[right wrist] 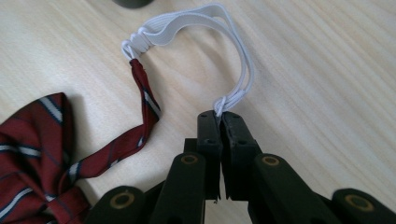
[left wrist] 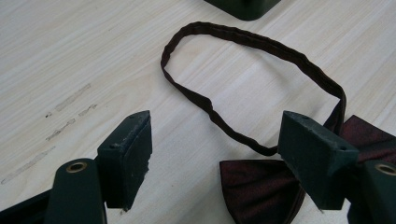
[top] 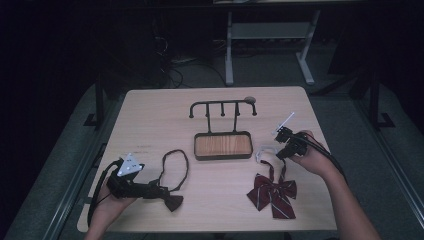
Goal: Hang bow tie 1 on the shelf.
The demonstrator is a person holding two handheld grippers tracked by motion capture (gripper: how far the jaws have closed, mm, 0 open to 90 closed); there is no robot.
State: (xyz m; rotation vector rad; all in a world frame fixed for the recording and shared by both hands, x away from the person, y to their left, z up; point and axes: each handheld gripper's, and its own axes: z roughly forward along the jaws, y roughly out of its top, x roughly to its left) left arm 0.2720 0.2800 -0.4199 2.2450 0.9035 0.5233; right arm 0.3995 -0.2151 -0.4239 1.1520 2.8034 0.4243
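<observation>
The left tongs (left wrist: pixel 215 154) stand wide apart, low over the pale wooden counter (top: pixel 150 115) at about eight o'clock on it in the high view. In the left gripper view, the dark maroon satin bow tie (left wrist: pixel 261 186) lies between the two black pads and partly under the right-hand one; I cannot tell whether that pad touches the cloth. The tie's thin dark neck band (left wrist: pixel 252 42) loops away toward twelve o'clock, flat on the counter.

At the middle of the counter stands one black metal stand with a wood-lined tray base (top: pixel 222 146) and a rail of four hooks (top: pixel 222 106) above it.

The right tongs (right wrist: pixel 220 119) are pressed together, clamped on the knotted end of the white elastic neck loop (right wrist: pixel 243 70) of the red bow tie with thin white-and-navy stripes (top: pixel 272 192). The loop arcs from the pad tips round to about eleven o'clock in the right gripper view, where it joins the tie's striped strap (right wrist: pixel 144 102). In the high view, the striped bow itself rests on the counter at about five o'clock, just below the right tongs, which sit near three o'clock beside the stand's tray.

Counted: two bow ties, one plain dark and one striped; one stand; four hooks; two tongs.
</observation>
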